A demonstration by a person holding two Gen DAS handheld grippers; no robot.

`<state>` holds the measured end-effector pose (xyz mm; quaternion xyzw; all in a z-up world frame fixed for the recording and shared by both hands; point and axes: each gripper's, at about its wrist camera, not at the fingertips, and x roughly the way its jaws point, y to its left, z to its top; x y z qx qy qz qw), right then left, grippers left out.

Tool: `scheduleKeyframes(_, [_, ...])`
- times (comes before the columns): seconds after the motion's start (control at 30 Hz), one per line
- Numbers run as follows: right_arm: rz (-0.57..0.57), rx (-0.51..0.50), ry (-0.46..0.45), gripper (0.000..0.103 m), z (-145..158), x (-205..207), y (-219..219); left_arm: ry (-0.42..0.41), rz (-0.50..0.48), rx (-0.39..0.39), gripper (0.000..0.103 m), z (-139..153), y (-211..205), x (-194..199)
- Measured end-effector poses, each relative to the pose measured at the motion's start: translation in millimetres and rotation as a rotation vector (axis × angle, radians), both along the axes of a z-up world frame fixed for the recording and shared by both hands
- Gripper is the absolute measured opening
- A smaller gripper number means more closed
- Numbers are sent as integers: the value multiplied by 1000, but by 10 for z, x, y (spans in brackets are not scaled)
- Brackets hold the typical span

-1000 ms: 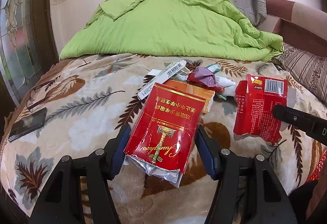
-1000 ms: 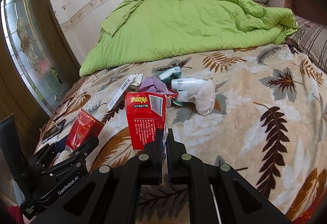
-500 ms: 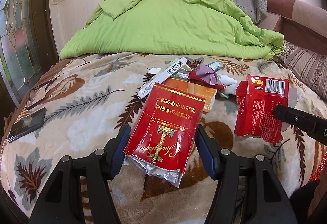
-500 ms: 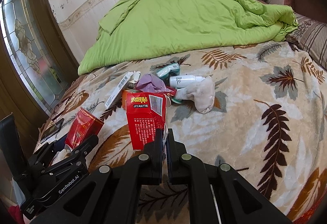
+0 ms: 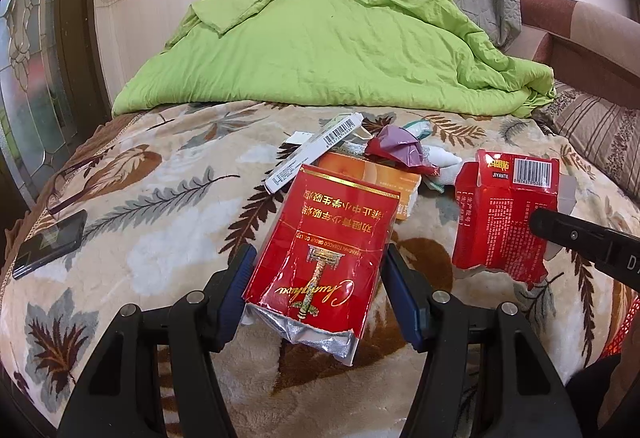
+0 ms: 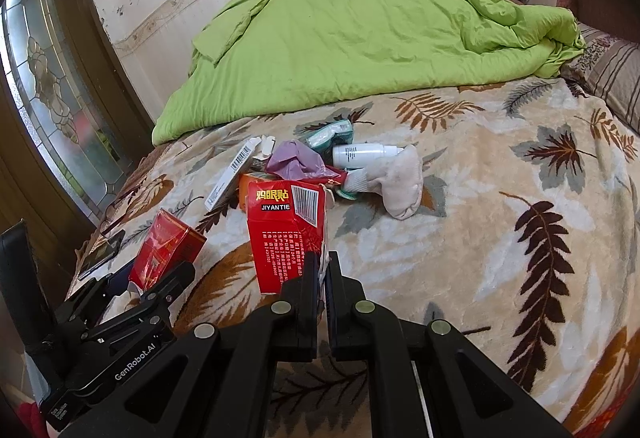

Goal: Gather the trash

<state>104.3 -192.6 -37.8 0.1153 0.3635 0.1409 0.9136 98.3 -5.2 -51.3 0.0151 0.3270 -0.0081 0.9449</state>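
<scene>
**Both hands loaded, pile lies ahead**

Our left gripper fingers clamp the torn red-and-gold cigarette pack, long axis pointing away. Right gripper pinches the red cardboard box's edge. The remaining trash pile sits beyond on the bed, nearer the right.

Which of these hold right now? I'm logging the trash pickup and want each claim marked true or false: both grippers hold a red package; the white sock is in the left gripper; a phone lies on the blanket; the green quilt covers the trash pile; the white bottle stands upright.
1. Both grippers hold a red package. True: the left gripper grips the red cigarette pack, and the right gripper pinches an edge of the red JIYANTIE box.
2. The white sock is in the left gripper. False: it lies on the blanket.
3. A phone lies on the blanket. True.
4. The green quilt covers the trash pile. False: it is bunched behind it.
5. The white bottle stands upright. False: it lies on its side.
</scene>
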Motion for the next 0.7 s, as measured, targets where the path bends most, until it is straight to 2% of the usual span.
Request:
scheduleKeyframes(0.57, [-27,9,-21,4,84,-119,-60,-21,-11,29,62,22,-86,-137])
scheduleKeyframes(0.7, [-33,15,-19,4,96,-207,-113,-16,-19,15,62,52,-101,-165])
